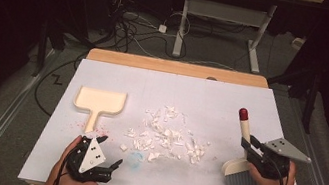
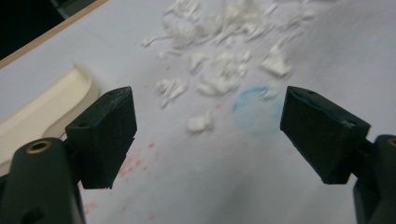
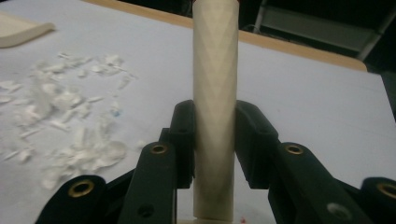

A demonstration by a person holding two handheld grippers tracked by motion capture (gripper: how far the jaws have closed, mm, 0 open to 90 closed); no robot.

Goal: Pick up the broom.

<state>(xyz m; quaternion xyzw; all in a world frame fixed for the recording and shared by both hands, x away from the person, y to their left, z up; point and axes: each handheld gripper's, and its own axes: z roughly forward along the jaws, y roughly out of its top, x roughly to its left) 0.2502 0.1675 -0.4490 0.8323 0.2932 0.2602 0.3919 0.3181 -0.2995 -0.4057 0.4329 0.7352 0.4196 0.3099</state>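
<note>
Upright cream brush [image 1: 241, 158]; scattered white scraps [image 1: 165, 136]

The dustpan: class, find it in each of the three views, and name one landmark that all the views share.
High view: the dustpan lies at left of centre on the table, handle pointing toward the left claw.
Left gripper view: its cream rim curves along the left edge, behind the left jaw.
Right gripper view: one corner sits at top left.
Shared landmark: the white scraps.
</note>
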